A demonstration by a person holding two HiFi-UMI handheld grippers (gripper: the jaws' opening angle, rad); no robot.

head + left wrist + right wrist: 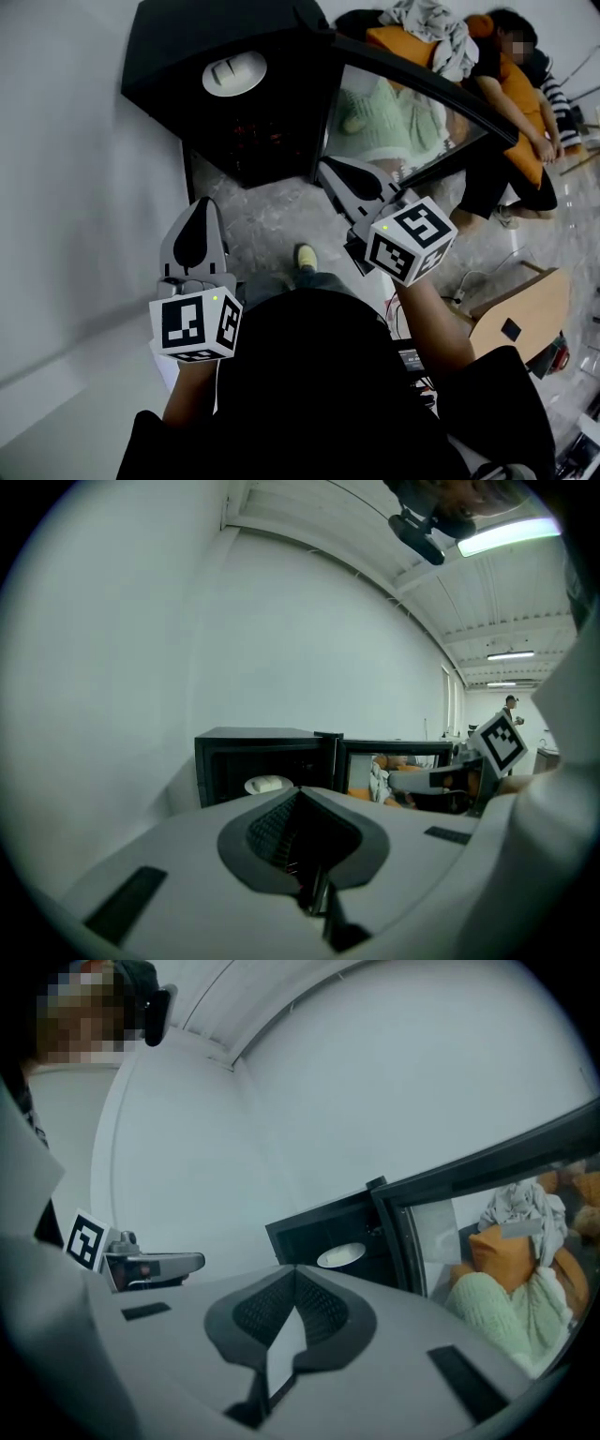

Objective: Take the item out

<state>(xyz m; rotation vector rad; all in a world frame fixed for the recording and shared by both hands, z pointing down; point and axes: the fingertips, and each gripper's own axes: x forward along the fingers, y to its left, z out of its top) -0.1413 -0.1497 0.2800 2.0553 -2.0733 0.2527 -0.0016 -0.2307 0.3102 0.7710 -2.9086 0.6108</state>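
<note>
2 grippers pointing forward, left gripper (201, 204) fingers closed, right gripper (328, 171) fingers closed

No words, numbers or brands can be read; the two marker cubes (195, 325) (409, 240) bear only black-and-white square patterns

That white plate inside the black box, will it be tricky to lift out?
Probably rigid and smooth, so the plate may slip in a pinch. It looks shallow; tilted, the white item on it could slide off.
</note>
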